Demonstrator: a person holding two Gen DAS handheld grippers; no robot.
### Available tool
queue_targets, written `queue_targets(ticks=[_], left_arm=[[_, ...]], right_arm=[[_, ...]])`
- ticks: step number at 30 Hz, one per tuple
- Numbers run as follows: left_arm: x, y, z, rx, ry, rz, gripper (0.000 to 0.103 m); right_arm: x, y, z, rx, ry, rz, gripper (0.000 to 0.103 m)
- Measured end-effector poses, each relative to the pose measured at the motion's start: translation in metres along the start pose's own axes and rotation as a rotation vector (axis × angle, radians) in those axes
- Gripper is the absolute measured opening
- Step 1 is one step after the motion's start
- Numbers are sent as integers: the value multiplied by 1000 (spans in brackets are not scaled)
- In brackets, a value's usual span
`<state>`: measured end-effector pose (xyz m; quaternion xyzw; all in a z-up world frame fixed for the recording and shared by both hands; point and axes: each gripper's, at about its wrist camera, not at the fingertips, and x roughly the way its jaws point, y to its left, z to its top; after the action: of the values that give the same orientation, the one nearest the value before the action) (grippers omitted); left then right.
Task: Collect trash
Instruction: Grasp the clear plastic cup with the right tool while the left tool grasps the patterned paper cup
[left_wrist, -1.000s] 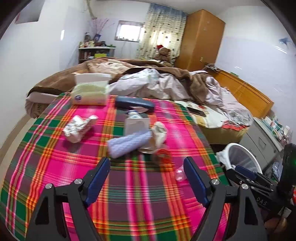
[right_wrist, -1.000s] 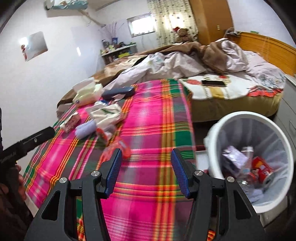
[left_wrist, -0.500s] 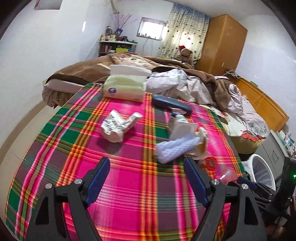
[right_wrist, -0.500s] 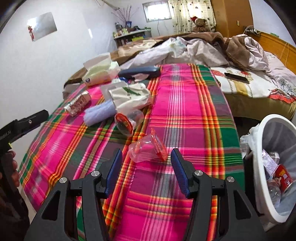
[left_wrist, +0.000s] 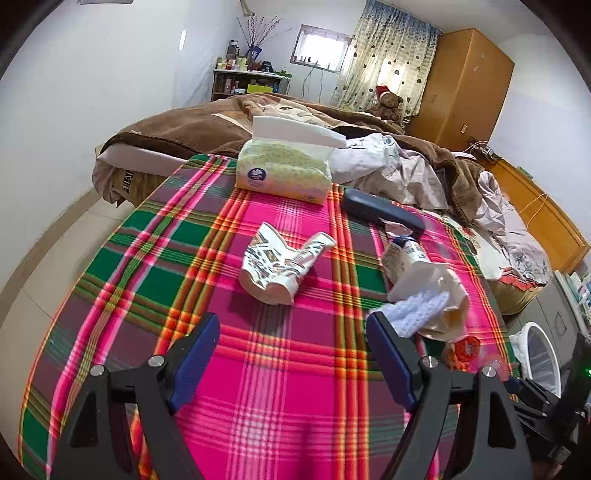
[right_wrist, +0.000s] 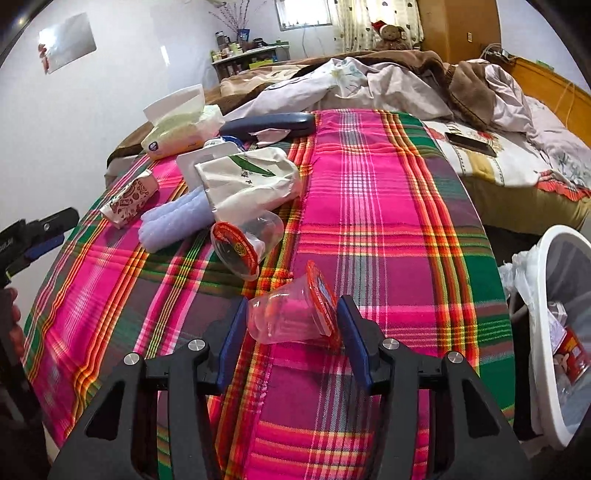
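Right gripper (right_wrist: 291, 326) closing around a clear cup (right_wrist: 293, 314) on the plaid cloth (right_wrist: 388, 229).

The cup lies on its side between the jaws, orange lid to the right; whether the pads press it yet I cannot tell. The left gripper (left_wrist: 291, 360) hangs released over bare cloth, with a crumpled carton (left_wrist: 275, 264) just beyond it. A second cup (right_wrist: 243, 242) lies farther left, and the white bin (right_wrist: 554, 332) stands off the cloth's right edge, trash inside.

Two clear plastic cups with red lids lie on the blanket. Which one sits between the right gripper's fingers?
The nearer cup, lying apart on the plaid blanket; the right gripper is closing around it. The other cup lies farther back against the white bag.
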<state>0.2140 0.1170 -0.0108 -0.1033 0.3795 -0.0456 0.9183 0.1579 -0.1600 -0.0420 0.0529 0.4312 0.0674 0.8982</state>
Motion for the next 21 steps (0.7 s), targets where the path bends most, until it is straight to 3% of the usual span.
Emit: queue_targets(ticks=[9, 21], left_arm=[[22, 6, 19, 34, 8, 21, 83], [75, 13, 38, 64, 107, 9, 83]], right_arm=[[-1, -1, 8, 17, -28, 10, 46], [-1, -5, 21, 55, -58, 29, 46]])
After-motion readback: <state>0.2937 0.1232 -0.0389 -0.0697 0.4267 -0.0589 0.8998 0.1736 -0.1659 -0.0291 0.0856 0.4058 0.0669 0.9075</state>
